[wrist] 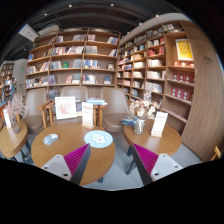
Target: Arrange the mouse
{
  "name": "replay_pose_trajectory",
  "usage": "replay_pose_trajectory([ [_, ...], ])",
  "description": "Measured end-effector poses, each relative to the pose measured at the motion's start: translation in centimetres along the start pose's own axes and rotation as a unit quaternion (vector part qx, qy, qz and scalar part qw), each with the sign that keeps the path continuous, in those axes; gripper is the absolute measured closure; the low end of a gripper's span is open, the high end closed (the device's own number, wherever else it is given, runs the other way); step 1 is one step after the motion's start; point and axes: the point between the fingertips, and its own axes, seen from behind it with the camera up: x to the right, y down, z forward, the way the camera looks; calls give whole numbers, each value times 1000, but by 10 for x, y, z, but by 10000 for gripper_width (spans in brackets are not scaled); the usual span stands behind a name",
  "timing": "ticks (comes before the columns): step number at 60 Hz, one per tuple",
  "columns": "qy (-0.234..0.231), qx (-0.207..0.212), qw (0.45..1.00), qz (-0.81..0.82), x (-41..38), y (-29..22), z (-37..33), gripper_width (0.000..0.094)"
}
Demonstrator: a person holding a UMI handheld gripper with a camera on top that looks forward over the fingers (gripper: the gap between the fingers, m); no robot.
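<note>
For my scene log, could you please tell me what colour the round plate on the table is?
White, seen in the gripper view: the plate lies on the wooden table beyond the fingers.

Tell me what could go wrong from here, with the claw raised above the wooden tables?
The claw is open and holds nothing, high above the round wooden table. No mouse is clearly visible, so the claw might descend toward the wrong thing, such as the white plate. The table also carries a small dark item and upright cards, which a low sweep could knock over.
</note>
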Motion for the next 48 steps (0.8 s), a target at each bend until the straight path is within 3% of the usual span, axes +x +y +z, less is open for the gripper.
replay_pose_trajectory([
  [25,-48,-10,998,-25,-90,21,-3,81],
  [48,-125,-22,991,-47,-227,50,-5,82],
])
